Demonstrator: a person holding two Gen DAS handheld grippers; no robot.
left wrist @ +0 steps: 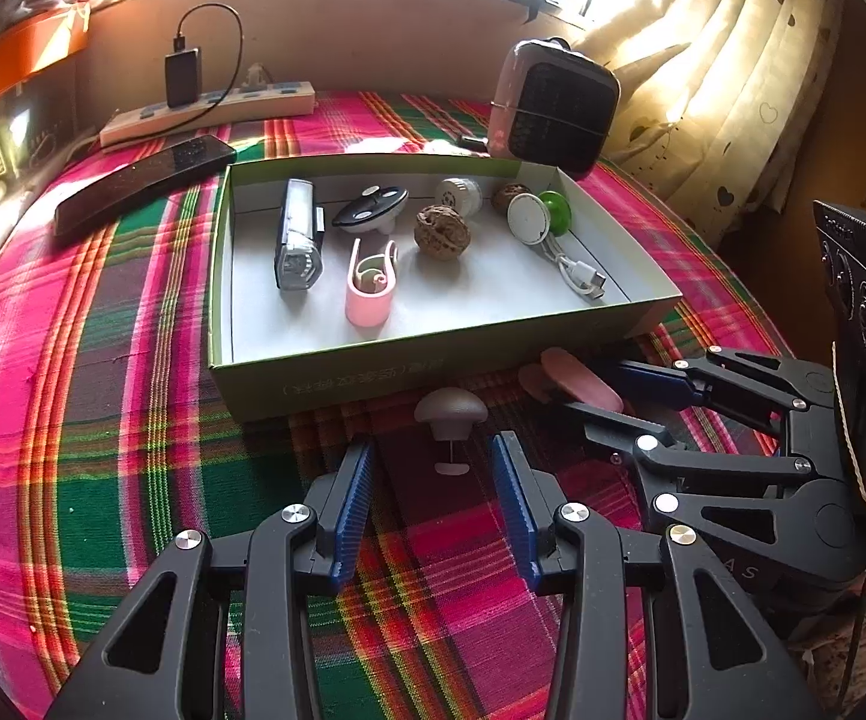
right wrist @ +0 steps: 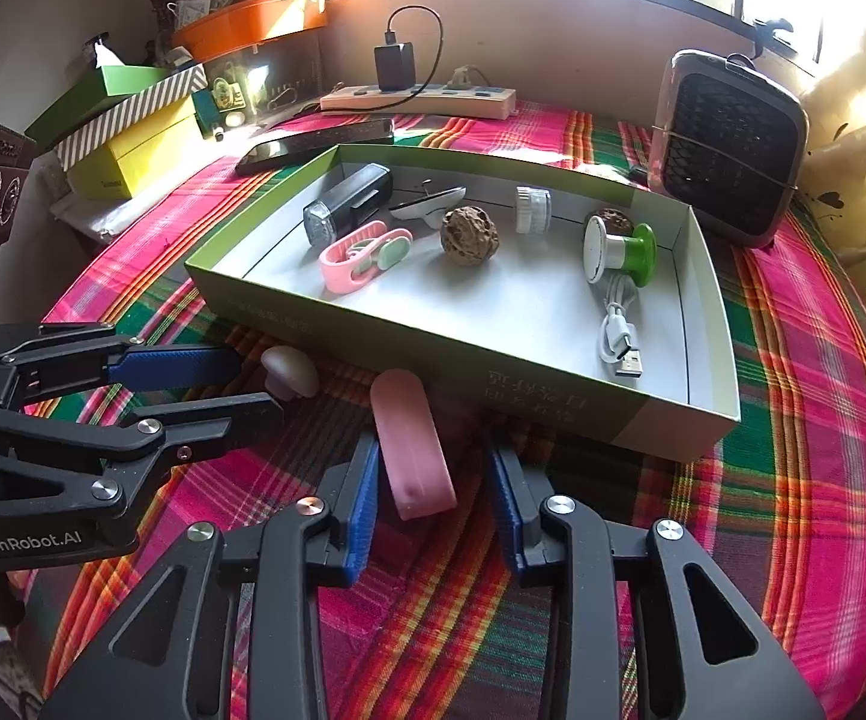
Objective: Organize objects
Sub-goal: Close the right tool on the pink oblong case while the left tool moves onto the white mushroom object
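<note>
Lying flat on the pink, green and red plaid tablecloth [right wrist: 805, 420], a pink oblong bar with rounded ends [right wrist: 411, 444] is seen just in front of the near wall of the shallow green cardboard box with a white floor [right wrist: 553, 384]. The bar is bracketed by the blue-padded fingers of the right gripper [right wrist: 433, 480]; its left pad appears to touch the bar while a gap is left at the right pad, so the jaws are released, nothing yet being squeezed. Beside the bar, a small grey mushroom-shaped knob [left wrist: 451, 414] is found near the box wall, standing just ahead of the left gripper [left wrist: 433, 480], whose jaws are parted and hold nothing.

Inside the box are gathered a dark bicycle lamp with a clear lens [left wrist: 296, 234], a pink U-shaped clip [left wrist: 368, 282], a wrinkled brown walnut [left wrist: 442, 232], a black-and-white oval gadget [left wrist: 369, 210], a small white ribbed cap [left wrist: 458, 195] and a white-and-green spool with a white USB cable [left wrist: 538, 216]. Behind the box, a black remote control [left wrist: 138, 180], a cream power strip [left wrist: 204, 114] and a small grey fan heater [left wrist: 553, 105] are seen.
</note>
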